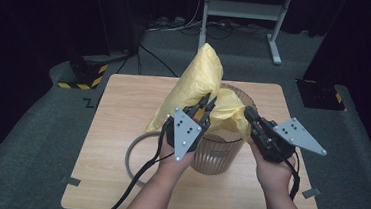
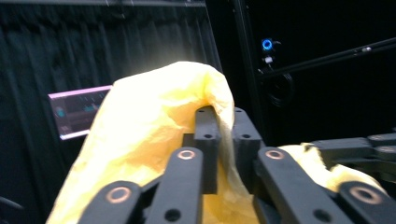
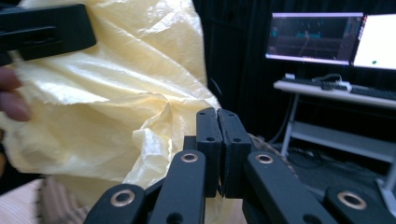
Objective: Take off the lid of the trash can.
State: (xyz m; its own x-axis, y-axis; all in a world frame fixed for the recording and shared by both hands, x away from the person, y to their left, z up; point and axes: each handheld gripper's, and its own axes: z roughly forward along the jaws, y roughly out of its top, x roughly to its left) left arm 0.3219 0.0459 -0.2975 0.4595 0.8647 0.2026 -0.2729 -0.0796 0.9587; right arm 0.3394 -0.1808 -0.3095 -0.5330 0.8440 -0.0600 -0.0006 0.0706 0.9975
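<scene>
A yellow plastic bag [image 1: 201, 75] stands bunched up over a ribbed translucent bin [image 1: 217, 157] at the middle of the wooden table [image 1: 123, 109]. My left gripper [image 1: 207, 105] is shut on the bag's film just above the bin's near-left rim. In the left gripper view the film [image 2: 140, 130] runs between the closed jaws of my left gripper [image 2: 219, 114]. My right gripper [image 1: 247, 111] is shut at the bag's right edge over the rim. In the right gripper view its jaws are pressed together at the tip of my right gripper [image 3: 217, 114], with the bag [image 3: 116, 93] crumpled against their left side.
A grey ring [image 1: 130, 153] lies flat on the table left of the bin. Behind the table stand a metal desk frame [image 1: 241, 11] and a yellow-black striped base [image 1: 83, 76]. Monitors [image 3: 317, 37] glow on a desk in the right gripper view.
</scene>
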